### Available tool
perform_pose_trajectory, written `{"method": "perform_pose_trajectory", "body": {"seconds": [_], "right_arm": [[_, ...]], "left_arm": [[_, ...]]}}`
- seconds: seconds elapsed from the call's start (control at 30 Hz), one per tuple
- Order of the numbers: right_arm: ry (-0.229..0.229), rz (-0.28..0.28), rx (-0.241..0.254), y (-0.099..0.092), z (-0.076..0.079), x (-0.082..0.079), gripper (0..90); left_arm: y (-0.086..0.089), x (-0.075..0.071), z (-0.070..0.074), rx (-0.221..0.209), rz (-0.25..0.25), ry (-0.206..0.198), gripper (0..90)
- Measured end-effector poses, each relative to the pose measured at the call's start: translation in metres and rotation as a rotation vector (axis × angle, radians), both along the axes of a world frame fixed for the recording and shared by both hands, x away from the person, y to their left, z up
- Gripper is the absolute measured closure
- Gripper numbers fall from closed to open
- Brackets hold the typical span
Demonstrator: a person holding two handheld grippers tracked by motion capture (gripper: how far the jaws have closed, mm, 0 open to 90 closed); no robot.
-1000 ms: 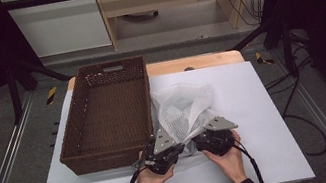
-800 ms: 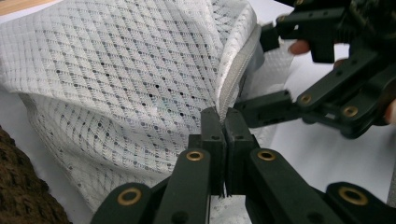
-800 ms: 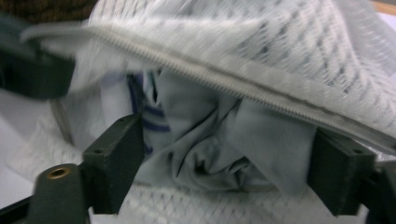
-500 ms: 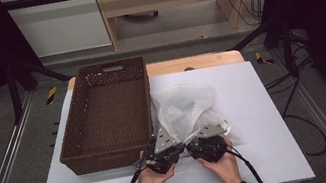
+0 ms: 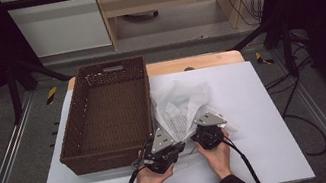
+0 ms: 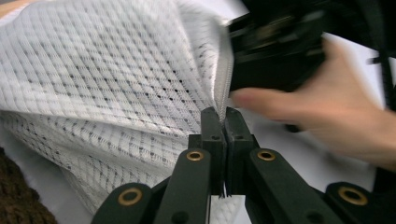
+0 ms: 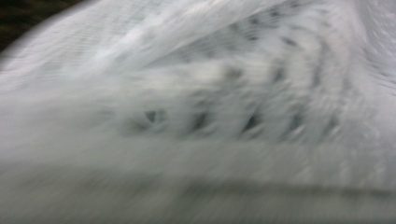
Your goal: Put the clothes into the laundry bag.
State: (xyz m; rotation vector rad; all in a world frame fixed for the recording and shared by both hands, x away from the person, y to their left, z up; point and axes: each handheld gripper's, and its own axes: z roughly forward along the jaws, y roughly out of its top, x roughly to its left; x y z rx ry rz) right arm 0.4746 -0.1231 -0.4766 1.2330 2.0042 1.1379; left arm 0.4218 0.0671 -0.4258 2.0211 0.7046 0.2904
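A white mesh bag (image 5: 179, 106) lies crumpled on the white table, just right of the brown wicker basket (image 5: 73, 132). My left gripper (image 5: 180, 143) is at the bag's near edge. In the left gripper view it (image 6: 225, 114) is shut on the bag's zipper hem, and the mesh (image 6: 116, 70) rises up to the left. My right gripper (image 5: 201, 126) is pushed into the bag from the near right, a hand behind it. Its jaws have just been closing. The right gripper view is a blur of mesh (image 7: 233, 93) pressed close, so I cannot tell whether fabric is between the jaws.
The basket is empty, and its dark weave (image 6: 18, 200) shows at the bottom left of the left gripper view. The white table top (image 5: 255, 105) spreads to the right of the bag. Dark metal frame rails run along both sides of the table.
My right gripper has slid left toward the left gripper and into the bag's near edge. The left gripper has kept its place and its hold.
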Motion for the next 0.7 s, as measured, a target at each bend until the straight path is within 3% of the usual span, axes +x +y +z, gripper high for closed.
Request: {"method": "perform_pose_trajectory", "body": {"seconds": [0.07,0.13,0.2,0.33,0.43,0.53,0.63,0.7], "right_arm": [[0.007,-0.052,-0.020,-0.001,-0.010,0.011,76.4],[0.008,-0.081,-0.005,-0.003,-0.009,0.013,76.2],[0.000,-0.078,-0.024,-0.004,-0.009,0.012,74.5],[0.028,-0.028,-0.023,-0.011,0.002,0.002,59.9],[0.014,-0.004,-0.036,-0.023,0.012,-0.013,48.1],[0.039,0.040,0.014,-0.039,0.020,-0.028,39.3],[0.053,0.082,-0.030,-0.052,0.021,-0.043,35.9],[0.039,0.065,-0.060,-0.063,0.021,-0.050,36.8]], "left_arm": [[-0.001,-0.004,0.001,0.006,-0.008,-0.014,88.6],[-0.001,-0.005,0.001,0.016,-0.010,-0.016,88.5],[-0.002,-0.002,-0.002,0.022,-0.009,-0.002,88.5],[-0.003,0.001,-0.009,0.040,-0.004,0.014,88.4],[-0.004,0.003,-0.013,0.049,0.000,0.022,88.3],[-0.005,0.004,-0.015,0.053,0.006,0.023,88.3],[-0.005,0.005,-0.016,0.053,0.010,0.025,88.2],[-0.005,0.006,-0.018,0.055,0.013,0.026,88.2]]}}
